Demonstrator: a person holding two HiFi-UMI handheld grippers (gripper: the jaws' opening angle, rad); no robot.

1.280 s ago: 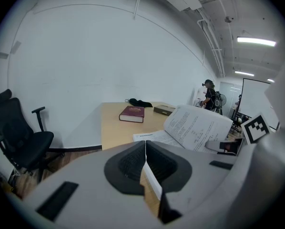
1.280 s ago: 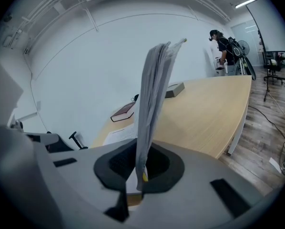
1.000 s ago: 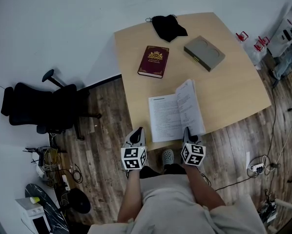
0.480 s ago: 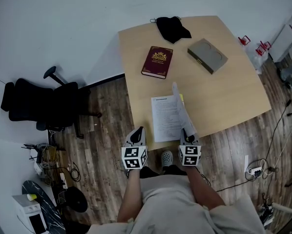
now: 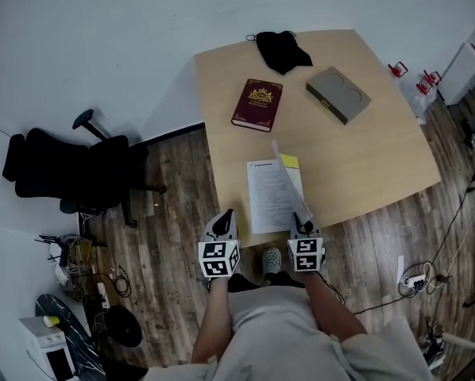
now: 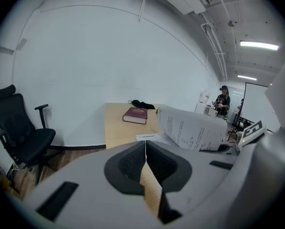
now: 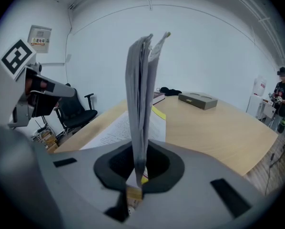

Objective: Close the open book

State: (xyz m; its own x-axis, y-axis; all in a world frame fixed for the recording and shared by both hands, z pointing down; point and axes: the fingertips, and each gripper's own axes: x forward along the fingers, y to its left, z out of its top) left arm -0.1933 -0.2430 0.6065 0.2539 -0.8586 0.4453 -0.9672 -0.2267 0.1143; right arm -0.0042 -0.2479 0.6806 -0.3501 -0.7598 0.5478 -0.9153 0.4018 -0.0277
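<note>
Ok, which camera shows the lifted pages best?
The right gripper view: the pages stand upright, pinched in the right tongs, up close. The head view shows them small from above, as a thin tilted strip. The left gripper view shows their printed side, not the grip.

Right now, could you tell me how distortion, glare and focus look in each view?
Head view: evenly lit, sharp, table free of glare. Left gripper view: fisheye with black corners, ceiling light glaring. Right gripper view: fisheye too, raised pages close and soft.
</note>
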